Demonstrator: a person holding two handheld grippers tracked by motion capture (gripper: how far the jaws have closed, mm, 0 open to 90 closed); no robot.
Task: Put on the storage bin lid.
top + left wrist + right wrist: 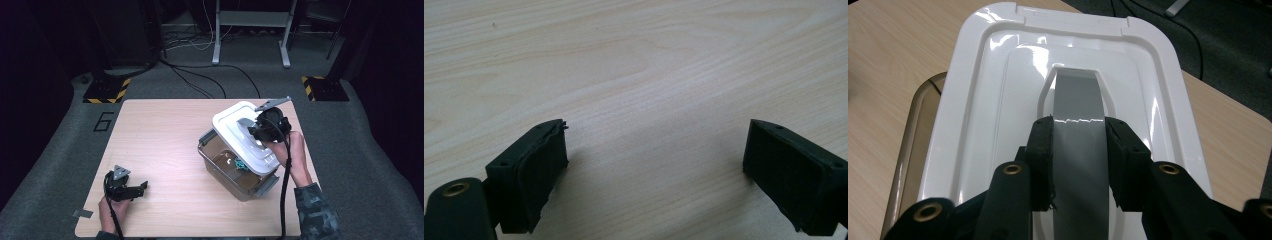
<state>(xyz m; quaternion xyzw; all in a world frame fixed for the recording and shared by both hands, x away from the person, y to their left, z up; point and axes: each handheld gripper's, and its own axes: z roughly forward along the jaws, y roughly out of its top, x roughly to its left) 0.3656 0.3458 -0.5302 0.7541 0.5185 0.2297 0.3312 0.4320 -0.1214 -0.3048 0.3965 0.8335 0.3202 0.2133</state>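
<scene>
A clear brownish storage box (235, 172) stands on the wooden table (165, 150), right of centre. Its white lid (240, 132) is lifted and shifted toward the far side, so the near part of the box lies uncovered. My right gripper (256, 129) is shut on the lid's grey handle (1078, 135), one pad on each side of it, over the white lid (978, 100). Inside the box lie a small teal thing and a white one (235, 162). At the table's near left my left gripper (142, 187) rests open, its jaws (654, 170) wide apart over bare wood.
The table's far edge is just beyond the lid. Grey carpet surrounds the table, with cables, stand feet with yellow-black stripes and a frame (250, 30) at the back. A grey tape tab (81, 213) sticks out at the near left corner.
</scene>
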